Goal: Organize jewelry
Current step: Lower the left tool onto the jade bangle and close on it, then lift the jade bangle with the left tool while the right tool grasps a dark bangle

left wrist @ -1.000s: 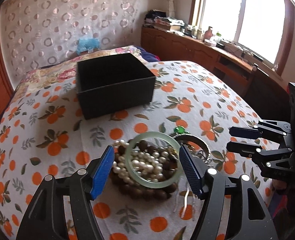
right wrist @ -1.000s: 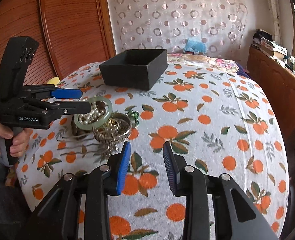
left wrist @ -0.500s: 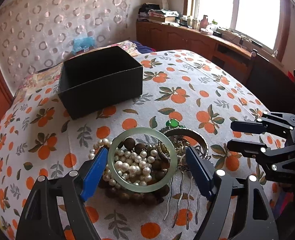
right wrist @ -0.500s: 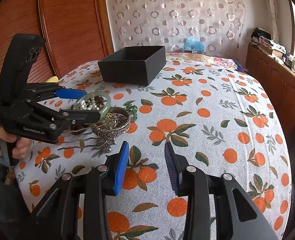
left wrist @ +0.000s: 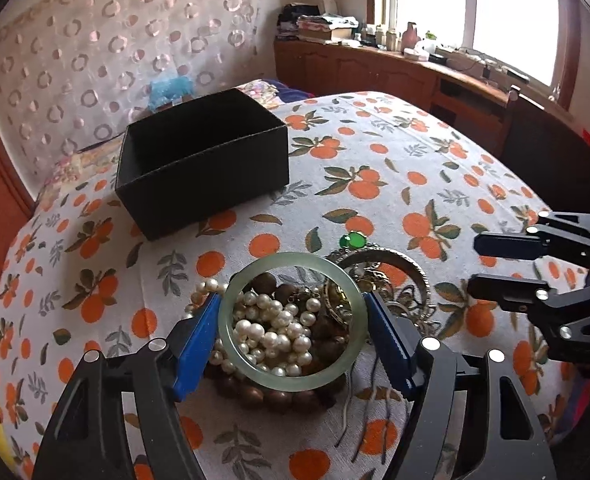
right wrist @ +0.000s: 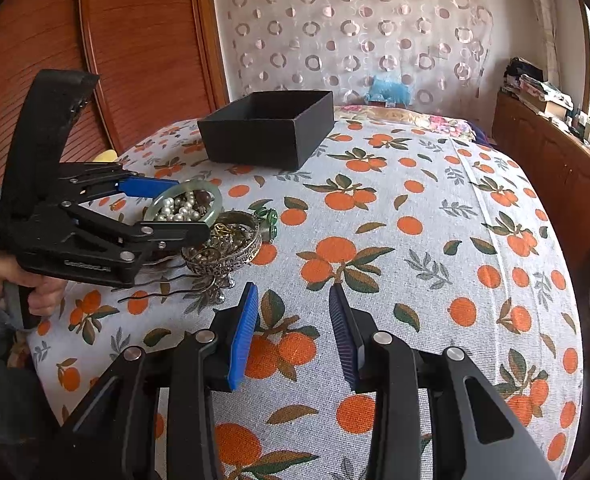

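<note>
Picking up the first piece: left gripper [left wrist: 293,334] set around the pale green bangle [left wrist: 291,320], a blue pad just beside each side of the ring. Touching or a hair off cannot be told from the left wrist view, so not safely called clamped. Bangle perched on top of the pile [left wrist: 295,340] of pearls, brown beads, a silver bangle [right wrist: 227,246] and hairpins, near the front edge of the orange-print cloth [right wrist: 415,240]. Black box [left wrist: 203,160] open and apparently empty, well apart from the pile, farther back on the cloth. Right gripper [right wrist: 293,334] idle over bare cloth, fingers apart, holding nothing.

Next, by the look of it: close firmly on the bangle, lift straight up (pearl strands lying inside the ring may drag along), carry back to the box, release inside. Smooth, hard ring, likely to slip or pivot under a light squeeze; a centred grip across the full width seems wise.
</note>
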`<act>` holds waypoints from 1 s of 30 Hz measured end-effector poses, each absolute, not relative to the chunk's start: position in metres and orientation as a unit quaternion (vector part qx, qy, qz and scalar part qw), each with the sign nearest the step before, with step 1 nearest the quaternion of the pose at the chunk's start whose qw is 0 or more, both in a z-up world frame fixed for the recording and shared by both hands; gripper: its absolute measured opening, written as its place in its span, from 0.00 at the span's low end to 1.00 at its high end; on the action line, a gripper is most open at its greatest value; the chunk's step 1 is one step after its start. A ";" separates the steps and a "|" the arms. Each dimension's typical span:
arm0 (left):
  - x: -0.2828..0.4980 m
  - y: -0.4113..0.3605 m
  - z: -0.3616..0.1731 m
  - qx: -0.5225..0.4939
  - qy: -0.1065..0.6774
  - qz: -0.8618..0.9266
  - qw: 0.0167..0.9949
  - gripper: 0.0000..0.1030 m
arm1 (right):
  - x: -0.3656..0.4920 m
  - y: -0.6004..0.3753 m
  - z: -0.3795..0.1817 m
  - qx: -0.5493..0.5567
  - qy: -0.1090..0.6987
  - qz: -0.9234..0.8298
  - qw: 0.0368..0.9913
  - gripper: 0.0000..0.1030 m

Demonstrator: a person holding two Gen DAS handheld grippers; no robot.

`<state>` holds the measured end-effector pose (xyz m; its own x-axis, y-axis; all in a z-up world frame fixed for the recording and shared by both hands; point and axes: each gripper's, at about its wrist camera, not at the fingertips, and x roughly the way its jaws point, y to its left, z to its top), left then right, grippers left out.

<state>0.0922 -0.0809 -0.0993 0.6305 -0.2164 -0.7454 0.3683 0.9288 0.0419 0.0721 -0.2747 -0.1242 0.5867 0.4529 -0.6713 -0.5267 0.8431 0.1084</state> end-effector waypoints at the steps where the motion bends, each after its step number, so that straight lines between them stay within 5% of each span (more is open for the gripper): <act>1: 0.090 -0.080 -0.097 0.092 0.393 -0.163 0.900 0.67 | 0.072 -0.275 -0.124 -0.051 0.362 0.275 0.889 0.38; 18: 0.060 -0.048 -0.061 0.030 0.339 -0.158 0.927 0.67 | 0.095 -0.252 -0.106 -0.074 0.354 0.301 0.883 0.38; 30: 0.056 -0.035 -0.060 0.013 0.332 -0.153 0.931 0.67 | 0.130 -0.223 -0.121 -0.078 0.409 0.335 0.845 0.24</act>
<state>0.0555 -0.0350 -0.0596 0.7324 -0.2754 -0.6227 0.2930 0.9530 -0.0768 0.1303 -0.2235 -0.1208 0.4404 0.5026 -0.7439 -0.6308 0.7629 0.1420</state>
